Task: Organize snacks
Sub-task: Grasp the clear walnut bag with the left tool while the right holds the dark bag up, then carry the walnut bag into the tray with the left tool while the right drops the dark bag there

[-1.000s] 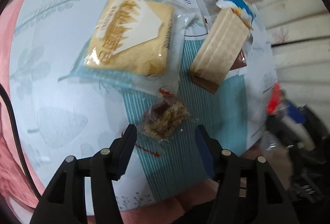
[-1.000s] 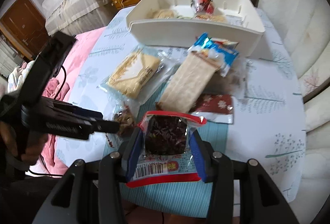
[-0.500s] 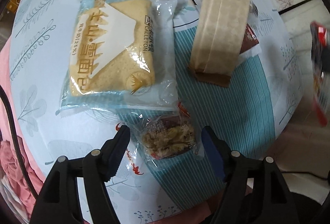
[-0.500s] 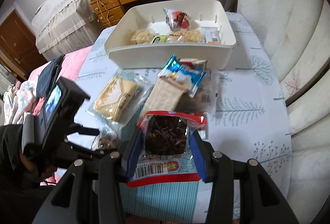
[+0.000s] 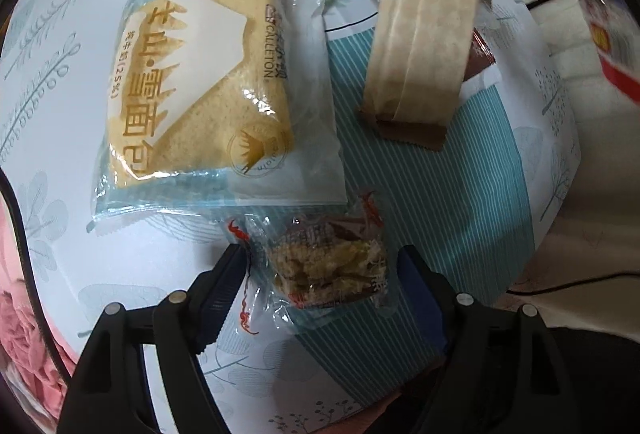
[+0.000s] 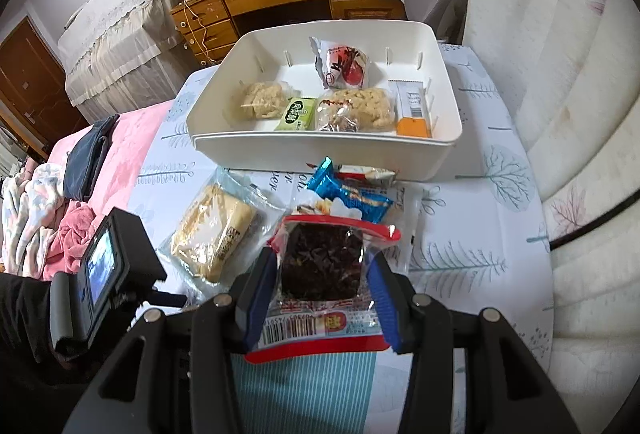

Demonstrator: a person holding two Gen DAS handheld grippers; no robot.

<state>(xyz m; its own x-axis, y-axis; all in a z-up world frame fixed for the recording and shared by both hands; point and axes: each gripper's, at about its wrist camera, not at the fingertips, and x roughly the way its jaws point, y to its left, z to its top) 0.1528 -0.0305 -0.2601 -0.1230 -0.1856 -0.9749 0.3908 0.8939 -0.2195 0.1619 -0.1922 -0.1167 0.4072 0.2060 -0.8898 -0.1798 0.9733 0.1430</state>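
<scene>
Left gripper (image 5: 322,270) lowered, jaws widened astride nut snack (image 5: 326,266) | right gripper (image 6: 322,290) clenches dark snack packet (image 6: 320,266)

Both grippers, the left gripper (image 5: 322,274) and right gripper (image 6: 322,294), are matte black plastic with angular linkage arms, round silver screws at the joints and ribbed blue pads (image 6: 380,298). A black sleeve (image 6: 24,318) fills the lower left of the right wrist view.

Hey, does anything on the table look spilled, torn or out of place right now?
Nothing spilled or torn. The oddity is the leftover pile: a beige wafer pack lies askew across a blue packet beside the white bin.
</scene>
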